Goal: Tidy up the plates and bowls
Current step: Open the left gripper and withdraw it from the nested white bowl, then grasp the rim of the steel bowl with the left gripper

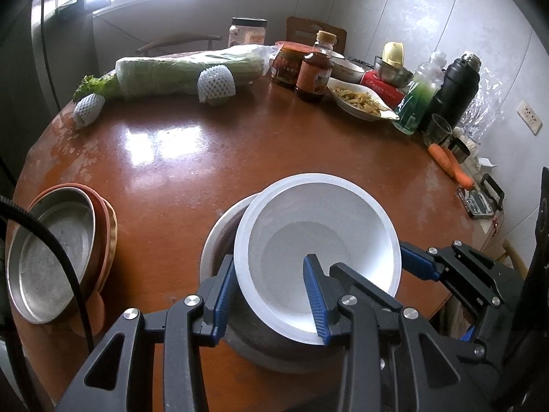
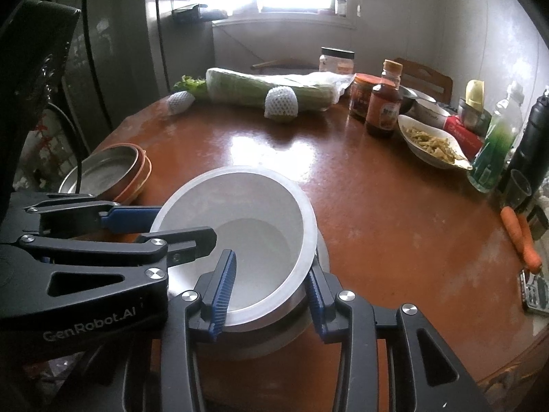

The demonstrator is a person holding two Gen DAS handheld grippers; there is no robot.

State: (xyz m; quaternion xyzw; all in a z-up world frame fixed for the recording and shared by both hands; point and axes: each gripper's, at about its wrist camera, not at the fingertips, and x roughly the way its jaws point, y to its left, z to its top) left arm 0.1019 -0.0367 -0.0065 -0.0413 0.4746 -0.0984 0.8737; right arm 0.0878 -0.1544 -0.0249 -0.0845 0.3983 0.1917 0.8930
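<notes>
A white plastic bowl (image 1: 319, 237) sits tilted in a steel bowl (image 1: 219, 237) near the table's front edge; both also show in the right wrist view, the white bowl (image 2: 247, 230) above the steel bowl (image 2: 295, 309). My left gripper (image 1: 271, 295) straddles the white bowl's near-left rim, one finger inside, one outside, with a wide gap. My right gripper (image 2: 271, 292) straddles its near-right rim the same way. A stack of a steel plate (image 1: 48, 254) on orange plates (image 1: 108, 230) lies at the left.
On the brown round table (image 1: 206, 158) stand a wrapped cabbage (image 1: 185, 72), sauce jars and a bottle (image 1: 314, 68), a dish of food (image 1: 360, 99), a green bottle (image 1: 418, 96), a black flask (image 1: 453, 89), a glass (image 1: 437, 128) and carrots (image 1: 449, 164).
</notes>
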